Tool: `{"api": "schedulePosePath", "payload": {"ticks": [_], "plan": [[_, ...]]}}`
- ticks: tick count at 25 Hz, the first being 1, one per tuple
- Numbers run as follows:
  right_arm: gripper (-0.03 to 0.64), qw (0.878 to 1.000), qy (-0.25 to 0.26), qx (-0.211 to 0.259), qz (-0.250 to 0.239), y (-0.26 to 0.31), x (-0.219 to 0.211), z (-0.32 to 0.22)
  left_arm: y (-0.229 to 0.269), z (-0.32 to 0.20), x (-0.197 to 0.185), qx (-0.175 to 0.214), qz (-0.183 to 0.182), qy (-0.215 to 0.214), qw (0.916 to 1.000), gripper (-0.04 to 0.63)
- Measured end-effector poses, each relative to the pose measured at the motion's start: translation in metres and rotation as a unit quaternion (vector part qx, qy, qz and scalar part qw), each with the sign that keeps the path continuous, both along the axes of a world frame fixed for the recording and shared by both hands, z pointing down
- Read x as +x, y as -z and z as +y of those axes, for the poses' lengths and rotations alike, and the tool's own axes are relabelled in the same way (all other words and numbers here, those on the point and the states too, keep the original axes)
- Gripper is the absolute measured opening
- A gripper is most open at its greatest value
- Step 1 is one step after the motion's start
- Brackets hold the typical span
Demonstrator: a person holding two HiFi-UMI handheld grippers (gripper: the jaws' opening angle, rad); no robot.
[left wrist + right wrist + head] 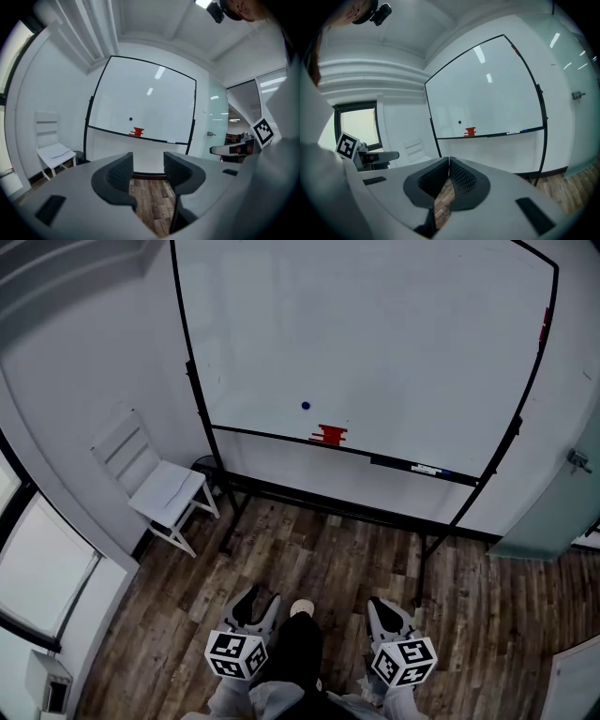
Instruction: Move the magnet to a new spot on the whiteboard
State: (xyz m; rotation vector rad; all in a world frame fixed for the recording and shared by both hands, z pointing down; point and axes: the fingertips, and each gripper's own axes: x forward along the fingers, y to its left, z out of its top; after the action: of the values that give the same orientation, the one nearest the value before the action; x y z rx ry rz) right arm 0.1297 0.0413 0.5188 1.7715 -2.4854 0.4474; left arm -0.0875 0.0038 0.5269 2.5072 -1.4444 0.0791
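Low on the large black-framed white whiteboard point(375, 324), just above its tray rail: small round dark-blue magnet point(306, 406), well ahead of both tools and higher. Held low: left grey two-jaw gripper point(253, 604), jaws parted, nothing between; right grey two-jaw gripper point(387, 608) alongside, jaws pressed together, empty. Sits slightly left of centre, so likely a shorter reach for the left (a disc, so no long axis to mind). Just below-right of it on the rail, red block point(328, 435). Between, dark wood-plank floor point(328, 559) to cross; off left, white slatted chair point(155, 479).

The whiteboard point(375, 324) carries a blue magnet point(306, 406); its tray point(262, 437) holds a red item point(329, 435) and a marker point(427, 469).
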Motion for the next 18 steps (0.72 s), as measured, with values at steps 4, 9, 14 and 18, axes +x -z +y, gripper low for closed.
{"api": "schedulePosePath", "payload": {"ticks": [4, 9, 14, 18], "plan": [[0.029, 1.0, -0.016, 0.0, -0.003, -0.002, 0.011, -0.017, 0.005, -0.023, 0.017, 0.011, -0.003, -0.021, 0.9997, 0.198], [0.029, 1.0, -0.016, 0.007, 0.005, -0.001, 0.02, -0.053, 0.008, -0.062, 0.031, 0.021, 0.0, -0.029, 0.9994, 0.197], [0.029, 1.0, -0.015, 0.016, 0.005, 0.008, 0.023, -0.097, 0.011, -0.109, 0.036, 0.02, 0.003, -0.032, 0.9993, 0.198], [0.029, 0.999, -0.028, 0.024, 0.008, 0.027, 0.037, -0.138, 0.028, -0.155, 0.05, 0.029, 0.002, -0.043, 0.9987, 0.197]]}}
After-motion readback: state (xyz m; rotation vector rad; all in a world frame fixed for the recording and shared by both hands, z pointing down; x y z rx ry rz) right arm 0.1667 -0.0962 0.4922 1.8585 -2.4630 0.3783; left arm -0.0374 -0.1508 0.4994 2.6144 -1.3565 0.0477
